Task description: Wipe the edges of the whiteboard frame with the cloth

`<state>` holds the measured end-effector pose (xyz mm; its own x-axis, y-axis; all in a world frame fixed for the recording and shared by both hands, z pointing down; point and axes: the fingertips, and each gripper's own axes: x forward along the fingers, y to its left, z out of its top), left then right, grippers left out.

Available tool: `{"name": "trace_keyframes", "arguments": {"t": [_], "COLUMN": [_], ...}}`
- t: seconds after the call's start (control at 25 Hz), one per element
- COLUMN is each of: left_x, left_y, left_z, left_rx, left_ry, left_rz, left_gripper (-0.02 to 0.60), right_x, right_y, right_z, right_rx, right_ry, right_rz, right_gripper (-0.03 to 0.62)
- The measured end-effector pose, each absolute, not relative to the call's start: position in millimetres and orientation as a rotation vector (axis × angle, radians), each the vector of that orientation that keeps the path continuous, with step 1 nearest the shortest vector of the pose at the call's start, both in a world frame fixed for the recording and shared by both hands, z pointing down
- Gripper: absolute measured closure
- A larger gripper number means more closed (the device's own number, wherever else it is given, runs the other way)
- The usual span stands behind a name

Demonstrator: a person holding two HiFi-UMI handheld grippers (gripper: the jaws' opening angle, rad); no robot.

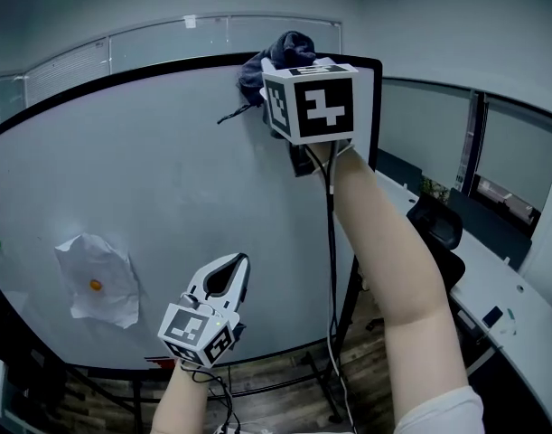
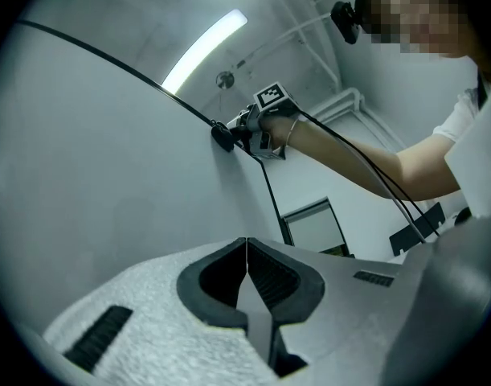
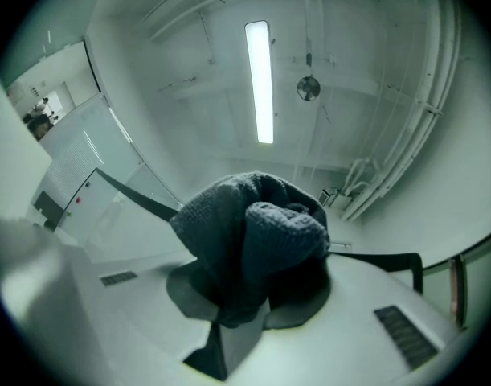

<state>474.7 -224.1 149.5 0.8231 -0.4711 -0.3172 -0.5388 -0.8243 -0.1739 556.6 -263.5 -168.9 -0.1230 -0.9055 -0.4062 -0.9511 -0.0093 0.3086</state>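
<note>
The right tool (image 3: 243, 300) pinched the dark cloth (image 1: 280, 51) at the whiteboard (image 1: 158, 170) frame's (image 1: 122, 74) top edge, near its right corner. The left tool (image 2: 247, 254), jaws pressed together, hovered low before the whiteboard, right of a crumpled paper (image 1: 99, 280) stuck there; a chair (image 1: 435, 224) and bench (image 1: 506, 287) stood beyond the whiteboard's right edge

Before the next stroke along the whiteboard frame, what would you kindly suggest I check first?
1. Grip: right gripper shut on the dark blue knitted cloth: ok.
2. Contact: cloth sits at the top edge of the black whiteboard frame, near its right corner: ok.
3. Left gripper shut, empty, held low: ok.
4. Black cable hangs below the right gripper in front of the board; snag risk: cannot tell.
5. Crumpled white paper sits at the board's lower left, off the frame: ok.
</note>
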Motion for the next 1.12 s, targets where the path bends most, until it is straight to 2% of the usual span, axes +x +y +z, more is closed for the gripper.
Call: {"name": "trace_keyframes", "arguments": {"t": [0.56,1.12], "left_x": [553.4,606.5], "left_y": [-225.4,-222.0], "left_z": [157.4,184.4], "left_rx": [-2.808,-2.882], "left_ry": [0.652,0.551], "left_rz": [0.362,0.292], "left_gripper": [0.561,0.561], "right_x": [683.1,769.1], "right_y": [-244.9,-232.1], "right_z": [-177.0,-170.5], "right_rx": [-2.228,-2.306], "right_ry": [1.937,1.817], "right_rz": [0.788,0.667], "right_gripper": [0.522,0.522]}}
